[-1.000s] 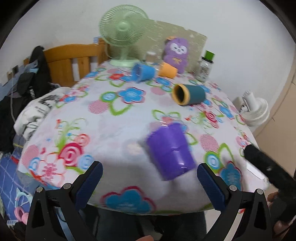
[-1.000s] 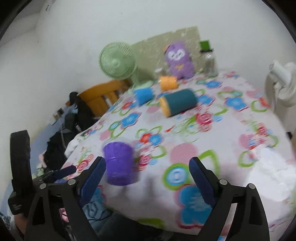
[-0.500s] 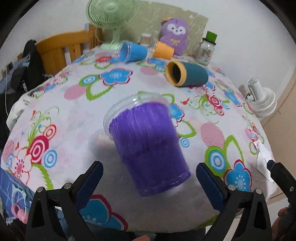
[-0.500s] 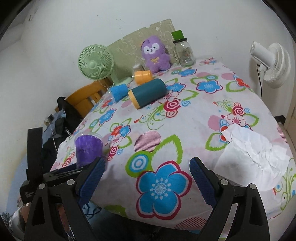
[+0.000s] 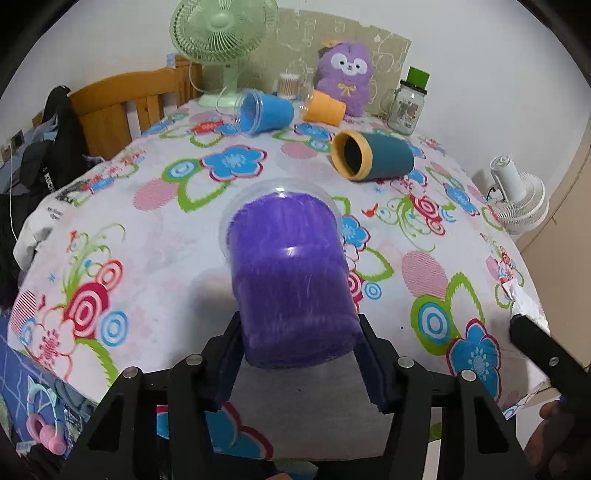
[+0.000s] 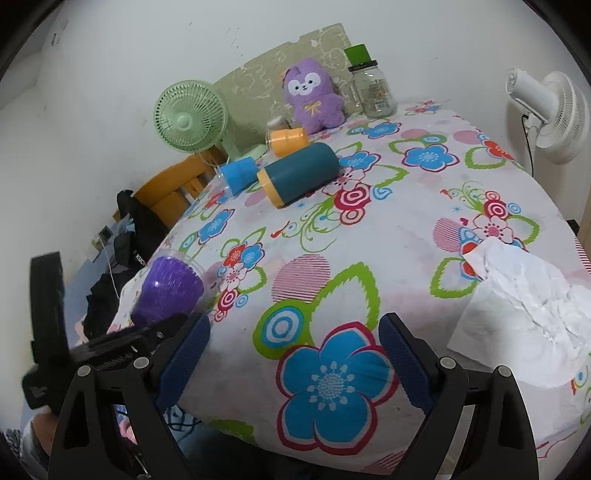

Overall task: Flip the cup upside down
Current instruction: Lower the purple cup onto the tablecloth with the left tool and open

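Observation:
A purple cup point(image 5: 291, 273) with a clear rim lies on its side on the flowered tablecloth point(image 5: 155, 236), mouth pointing away from me. My left gripper point(image 5: 301, 363) is shut on the purple cup near its base, blue pads pressed on both sides. The cup also shows in the right wrist view point(image 6: 166, 288), at the table's left edge, held by the left gripper. My right gripper point(image 6: 293, 363) is open and empty above the table's near edge.
A teal cup with a yellow rim point(image 5: 373, 157), a blue cup point(image 5: 264, 114) and an orange cup point(image 5: 325, 107) lie on their sides farther back. A green fan point(image 5: 221, 29), purple plush point(image 5: 345, 77) and jar point(image 5: 408, 103) stand behind. Crumpled white paper point(image 6: 524, 306) lies at the right.
My left gripper moved in on the purple cup and shut on it; it was open before. The right gripper shifted its view but stays open.

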A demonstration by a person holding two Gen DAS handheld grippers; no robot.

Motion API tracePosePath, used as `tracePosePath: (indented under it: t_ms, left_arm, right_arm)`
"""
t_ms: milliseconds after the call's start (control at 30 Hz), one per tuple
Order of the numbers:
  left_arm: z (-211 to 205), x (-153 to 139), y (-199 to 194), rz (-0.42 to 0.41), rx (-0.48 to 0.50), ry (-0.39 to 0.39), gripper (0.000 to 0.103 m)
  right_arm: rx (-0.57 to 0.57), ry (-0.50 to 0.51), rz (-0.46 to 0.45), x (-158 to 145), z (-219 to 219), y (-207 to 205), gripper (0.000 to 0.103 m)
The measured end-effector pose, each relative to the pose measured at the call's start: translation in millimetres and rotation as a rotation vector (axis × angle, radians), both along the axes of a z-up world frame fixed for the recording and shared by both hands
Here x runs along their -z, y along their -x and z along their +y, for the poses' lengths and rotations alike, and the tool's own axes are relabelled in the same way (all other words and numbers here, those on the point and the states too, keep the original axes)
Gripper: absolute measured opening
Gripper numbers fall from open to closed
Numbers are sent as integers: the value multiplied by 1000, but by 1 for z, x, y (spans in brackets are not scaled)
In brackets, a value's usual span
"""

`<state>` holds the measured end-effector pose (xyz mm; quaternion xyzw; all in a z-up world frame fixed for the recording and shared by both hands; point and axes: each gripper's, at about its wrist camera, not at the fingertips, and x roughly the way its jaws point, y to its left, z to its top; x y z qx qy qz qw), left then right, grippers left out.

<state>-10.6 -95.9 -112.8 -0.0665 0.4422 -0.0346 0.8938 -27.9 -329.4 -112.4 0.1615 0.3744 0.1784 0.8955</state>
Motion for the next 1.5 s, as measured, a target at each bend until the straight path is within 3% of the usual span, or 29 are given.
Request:
tracePosePath:
  t_ms: [500,667,733,833,1500]
  left_arm:
    - [19,-47,8,-129,-5,-21,55]
    - [23,-60,9,-137,9,-19,55]
    - [24,-61,10,-146,6,-29,54]
    - [25,-59,9,-135,10,-35,45]
    - [27,-47,-3,-89,14,-12,52]
  right_arm:
    - [-38,18,-9,-4,18,0,94]
    - [-51,24,-18,-6,24,1,94]
    - [-54,26,-16,-5,25,1,94]
    - [-61,29,-13,-4,27,1,94]
    - [-50,40,11,2,25,1,94]
